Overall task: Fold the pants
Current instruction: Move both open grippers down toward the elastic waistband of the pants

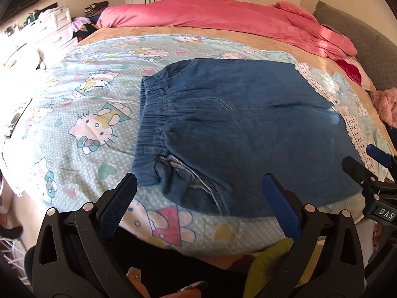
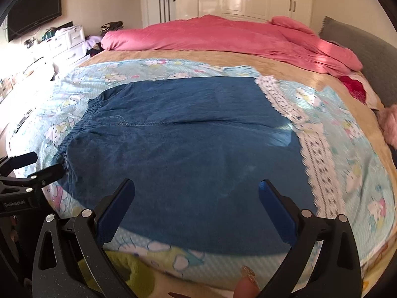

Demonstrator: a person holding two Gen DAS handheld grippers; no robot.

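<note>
Pants (image 2: 178, 134) lay flat on the cartoon sheet (image 1: 82, 114), waistband (image 1: 151, 124) to the left, far edge running right toward the lace border (image 2: 305, 134). Looked already folded across once, since no leg ends showed at the right, only a straight edge. Seam down the middle, near half and far half roughly matched.

Left claw (image 1: 199, 182) hung wide open and empty over the near left corner, just by the rumpled pocket (image 1: 178, 171). Right claw (image 2: 196, 186) likewise wide open and empty, above the near edge toward the middle of the denim. Neither touched cloth.

Judged the step in hand to be the grip before another fold. To do it well:

- smoothed that bunched pocket corner first, or else locked the lump into the fold
- pinched the near edge through all layers, not just the top one, left at the waistband corner, right well apart along the same edge
- kept both grips level so the edge lifted straight
- carried near edge over to far edge, seam as the guide line
- minded the loose sheet beneath, likely to drag up with the denim

Pink duvet (image 2: 223, 34) lay far off, clear of the work
</note>
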